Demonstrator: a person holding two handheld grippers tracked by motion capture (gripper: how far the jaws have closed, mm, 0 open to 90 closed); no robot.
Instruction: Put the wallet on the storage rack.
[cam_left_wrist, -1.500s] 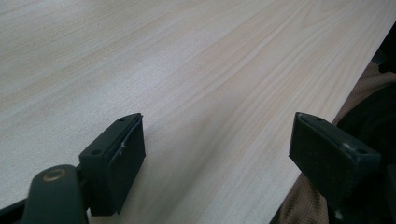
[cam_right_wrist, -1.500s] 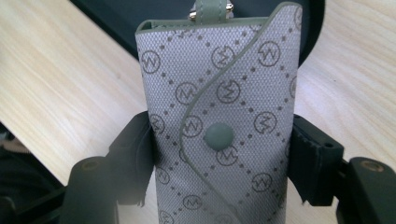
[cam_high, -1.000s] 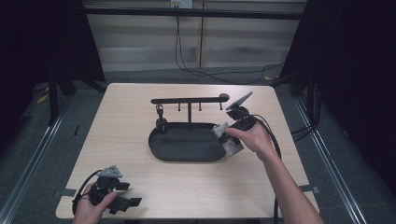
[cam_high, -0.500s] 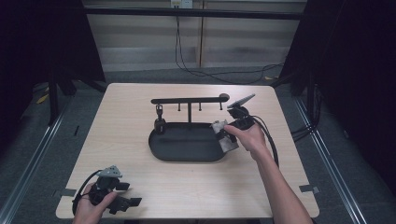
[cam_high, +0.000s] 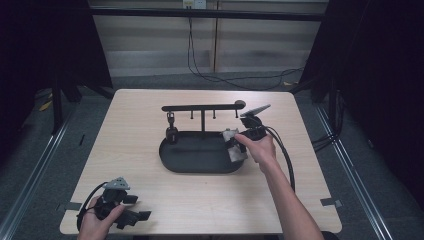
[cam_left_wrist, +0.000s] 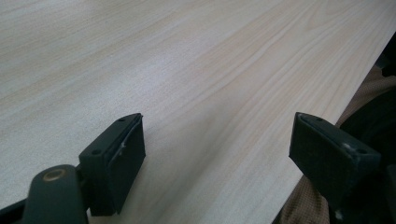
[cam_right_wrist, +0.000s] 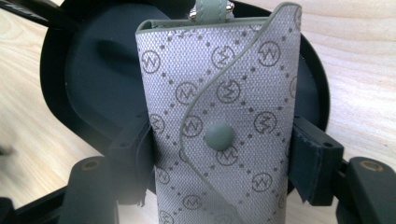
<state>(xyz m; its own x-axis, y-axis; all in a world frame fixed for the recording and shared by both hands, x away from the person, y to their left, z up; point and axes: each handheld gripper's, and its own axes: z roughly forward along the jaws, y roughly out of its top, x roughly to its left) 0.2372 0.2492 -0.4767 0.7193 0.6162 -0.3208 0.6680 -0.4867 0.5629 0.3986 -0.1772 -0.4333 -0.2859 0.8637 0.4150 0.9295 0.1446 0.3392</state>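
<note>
One pouch (cam_right_wrist: 219, 121) in play: grey fabric, monogram print with dotted diamond lines, curved flap closed by a round grey snap, small strap tab at its far end. Right gripper (cam_right_wrist: 219, 161) has it clamped, jaws pressed against both long sides around mid-length. In the high view the pouch (cam_high: 234, 146) sits at the right end of the tray (cam_high: 200, 161), tilted, over the tray's right rim; can't tell if it touches the tray floor. Right gripper (cam_high: 239, 145) comes in from the right, hand (cam_high: 259, 149) wrapped on its body, cable looping off toward the near right.

Tray is a black oval, centre of the table (cam_high: 140, 115), slightly right. A black stand (cam_high: 202, 107) rises from its far edge: horizontal bar on a post, short pegs hanging under it, round knob at the right end. One small dark item (cam_high: 171, 131) hangs from the bar's left side, down to the tray's far-left rim; too small to identify.

Left gripper (cam_high: 131, 216) is well apart, at the near left corner of the table, held low by the left hand (cam_high: 95, 225). Left gripper view: jaws spread wide, nothing between them, bare light wood under them (cam_left_wrist: 196, 84), table edge running along the right.
</note>
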